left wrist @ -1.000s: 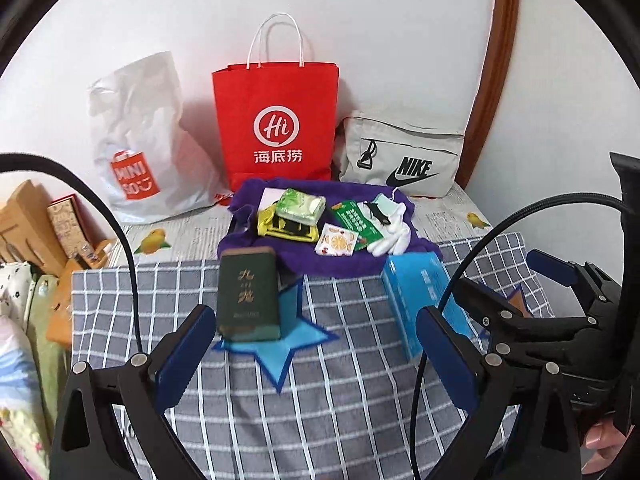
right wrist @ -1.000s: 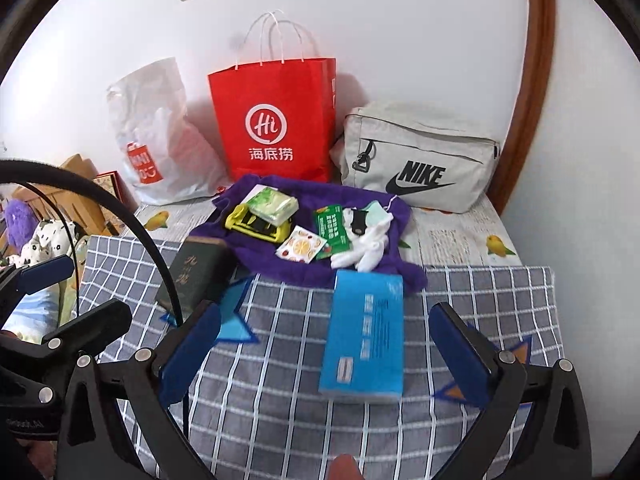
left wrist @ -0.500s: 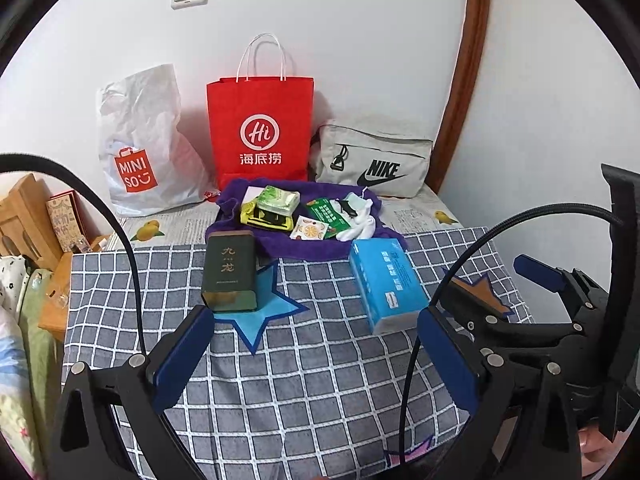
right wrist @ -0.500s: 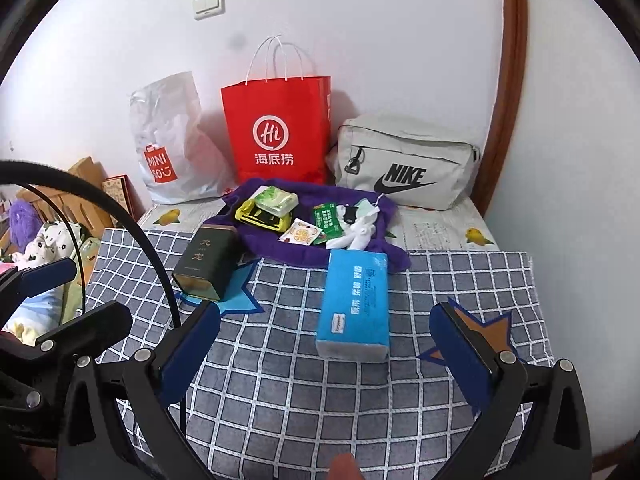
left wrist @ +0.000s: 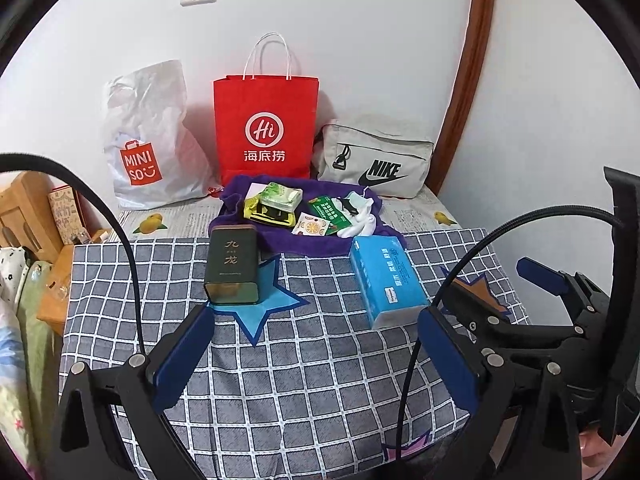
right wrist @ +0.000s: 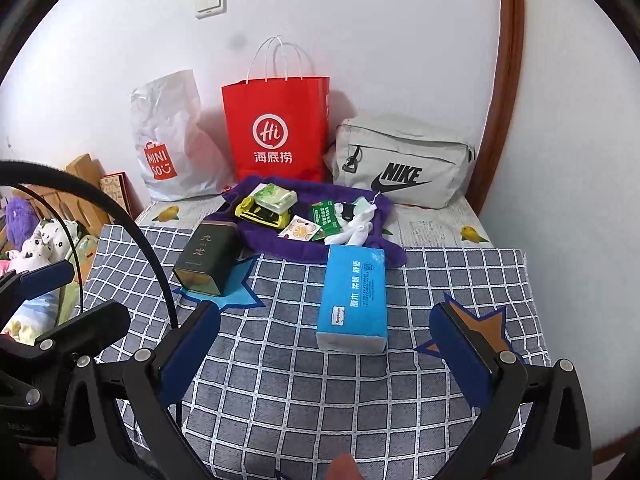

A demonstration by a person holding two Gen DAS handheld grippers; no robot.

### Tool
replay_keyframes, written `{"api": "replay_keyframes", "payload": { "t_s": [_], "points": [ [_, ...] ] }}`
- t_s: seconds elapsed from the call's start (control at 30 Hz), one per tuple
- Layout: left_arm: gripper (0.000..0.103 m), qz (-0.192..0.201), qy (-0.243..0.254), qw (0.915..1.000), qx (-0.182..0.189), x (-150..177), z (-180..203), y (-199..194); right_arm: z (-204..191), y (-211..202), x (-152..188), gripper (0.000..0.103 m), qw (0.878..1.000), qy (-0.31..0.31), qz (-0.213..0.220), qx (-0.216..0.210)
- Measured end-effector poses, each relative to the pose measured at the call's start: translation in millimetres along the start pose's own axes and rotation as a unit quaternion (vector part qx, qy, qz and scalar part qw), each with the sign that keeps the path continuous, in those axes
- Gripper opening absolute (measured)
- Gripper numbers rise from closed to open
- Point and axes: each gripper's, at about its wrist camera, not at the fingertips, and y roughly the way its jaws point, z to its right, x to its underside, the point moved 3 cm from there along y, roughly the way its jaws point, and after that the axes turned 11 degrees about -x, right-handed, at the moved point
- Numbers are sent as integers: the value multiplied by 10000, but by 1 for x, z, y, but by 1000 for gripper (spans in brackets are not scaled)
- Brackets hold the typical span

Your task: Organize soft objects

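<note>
1. The left gripper hangs spread wide above the checked cloth that covers the surface, holding nothing
2. The right gripper is spread just as wide and empty, on the near side of the blue tissue pack
3. The blue tissue pack lies flat on the checked cloth, its far end touching the purple towel
4. Left of the tissue pack a dark green tin lies on a blue star print
5. On the purple towel, beyond the tissue pack, sit a green tissue packet, a yellow item, a white sock and small sachets
6. Behind the towel, against the wall, stand a red paper bag, a white plastic bag and a grey pouch
</note>
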Motion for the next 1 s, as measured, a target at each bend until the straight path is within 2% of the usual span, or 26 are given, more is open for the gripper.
{"api": "replay_keyframes", "payload": {
  "t_s": [1.0],
  "points": [
    [103,-60,25,10000,44,3,1,-2,1,-5,4,103,10000,24,26,52]
  ]
}}
